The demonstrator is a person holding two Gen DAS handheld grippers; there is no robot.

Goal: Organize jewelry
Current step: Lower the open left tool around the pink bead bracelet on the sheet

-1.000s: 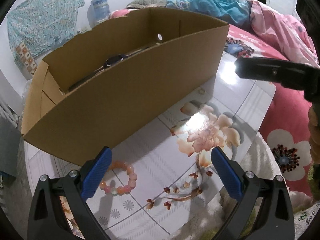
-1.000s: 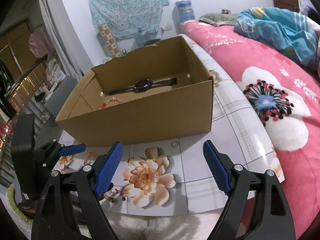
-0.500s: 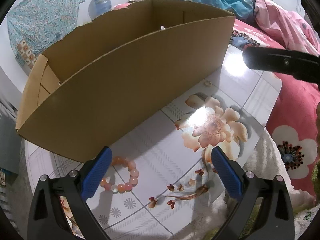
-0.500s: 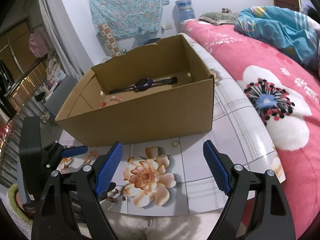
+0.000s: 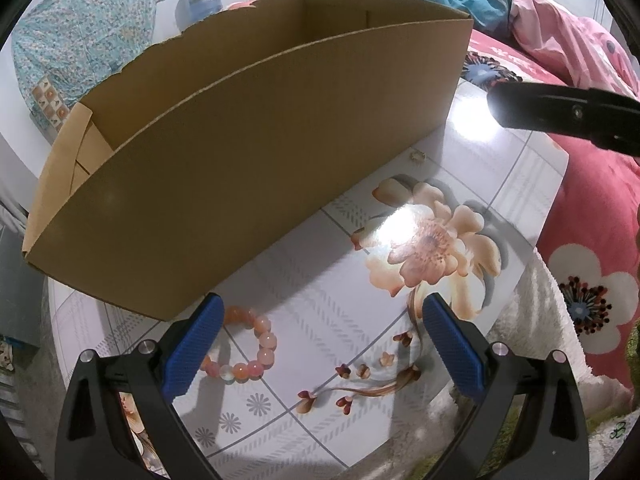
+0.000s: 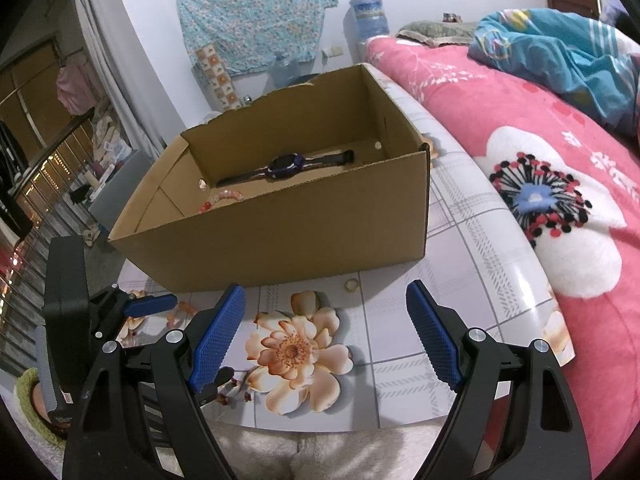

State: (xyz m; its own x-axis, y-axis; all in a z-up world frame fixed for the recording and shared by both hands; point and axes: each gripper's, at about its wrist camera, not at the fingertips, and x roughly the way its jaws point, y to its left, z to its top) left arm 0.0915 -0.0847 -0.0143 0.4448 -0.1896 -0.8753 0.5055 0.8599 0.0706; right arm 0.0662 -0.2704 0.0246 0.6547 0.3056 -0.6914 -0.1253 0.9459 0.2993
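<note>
One open brown cardboard box [image 6: 280,216] stands on the white floral-printed worktop [image 6: 460,272]; inside it lie one dark wristwatch with a purple case [image 6: 286,166] and one pink beaded bracelet [image 6: 222,198], partly hidden by the near wall. Outside the box, one second bracelet of pink and orange round beads [image 5: 250,346] lies on the worktop just in front of the box, and one small ring [image 6: 352,285] lies beside the box's near right corner. The left hand-held gripper [image 5: 320,336] tilts steeply down, its jaws wide apart and empty, the left blue pad just beside the beaded bracelet. The right hand-held gripper [image 6: 326,336] hangs over the printed flower, jaws wide apart, holding nothing.
</note>
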